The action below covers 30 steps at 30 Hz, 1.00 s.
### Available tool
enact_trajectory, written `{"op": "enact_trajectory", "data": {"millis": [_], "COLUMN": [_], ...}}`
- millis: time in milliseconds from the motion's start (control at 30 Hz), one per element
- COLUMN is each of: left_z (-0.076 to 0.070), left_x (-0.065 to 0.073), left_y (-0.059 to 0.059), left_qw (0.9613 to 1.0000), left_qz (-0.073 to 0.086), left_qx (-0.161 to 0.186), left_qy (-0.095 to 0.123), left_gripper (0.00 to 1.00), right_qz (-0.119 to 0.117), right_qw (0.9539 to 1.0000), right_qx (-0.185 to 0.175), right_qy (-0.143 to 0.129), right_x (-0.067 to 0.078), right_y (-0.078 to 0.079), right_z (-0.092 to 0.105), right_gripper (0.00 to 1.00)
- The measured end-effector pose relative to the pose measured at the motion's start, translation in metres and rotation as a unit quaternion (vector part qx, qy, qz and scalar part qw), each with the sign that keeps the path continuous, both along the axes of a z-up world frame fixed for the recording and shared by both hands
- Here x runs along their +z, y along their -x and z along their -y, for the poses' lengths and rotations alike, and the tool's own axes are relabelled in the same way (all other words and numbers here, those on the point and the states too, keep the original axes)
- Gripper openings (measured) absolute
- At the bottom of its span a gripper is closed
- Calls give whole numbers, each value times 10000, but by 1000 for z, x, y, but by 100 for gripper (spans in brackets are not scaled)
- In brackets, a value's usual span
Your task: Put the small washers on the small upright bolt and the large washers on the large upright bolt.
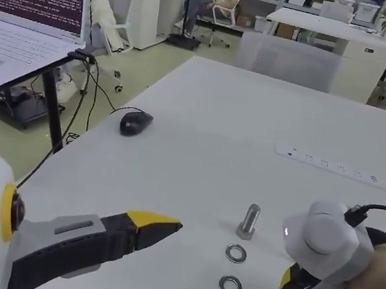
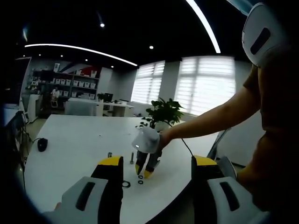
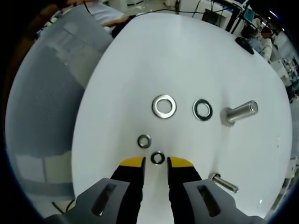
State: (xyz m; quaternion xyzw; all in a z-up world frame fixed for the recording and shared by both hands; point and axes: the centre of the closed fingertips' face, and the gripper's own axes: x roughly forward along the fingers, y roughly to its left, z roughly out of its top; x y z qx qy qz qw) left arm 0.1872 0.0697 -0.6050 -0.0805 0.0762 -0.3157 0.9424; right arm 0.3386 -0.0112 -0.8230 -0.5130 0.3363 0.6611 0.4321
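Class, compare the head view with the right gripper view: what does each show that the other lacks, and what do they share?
The head view adds the left gripper, reaching in from the lower left. The right gripper view adds the small bolt, and the right gripper with its fingers open around one small washer. Both share the large bolt, two large washers and two small washers, all loose on the table.

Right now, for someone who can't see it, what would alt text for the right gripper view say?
The right gripper, jaws open, hangs over a white table with one small washer just at its yellow tips. Nearby are a second small washer, two large washers, a large bolt and a small bolt.
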Motion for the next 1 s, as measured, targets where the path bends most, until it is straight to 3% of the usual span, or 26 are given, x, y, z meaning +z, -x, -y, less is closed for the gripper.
{"op": "enact_trajectory", "data": {"millis": [633,1000], "left_z": [-3,0], "left_x": [-5,-6], "left_y": [-2,-1], "left_qw": [9999,9999], "left_qz": [-17,-28], "left_qx": [147,153], "left_qy": [67,57], "left_gripper": [58,58], "right_qz": [50,91], "right_qw": [9999,9998], "right_qx": [148,165], "right_qy": [-42,-75], "right_x": [-3,-2], "right_y": [0,-3], "right_z": [0,-2], "right_gripper": [18,13]}}
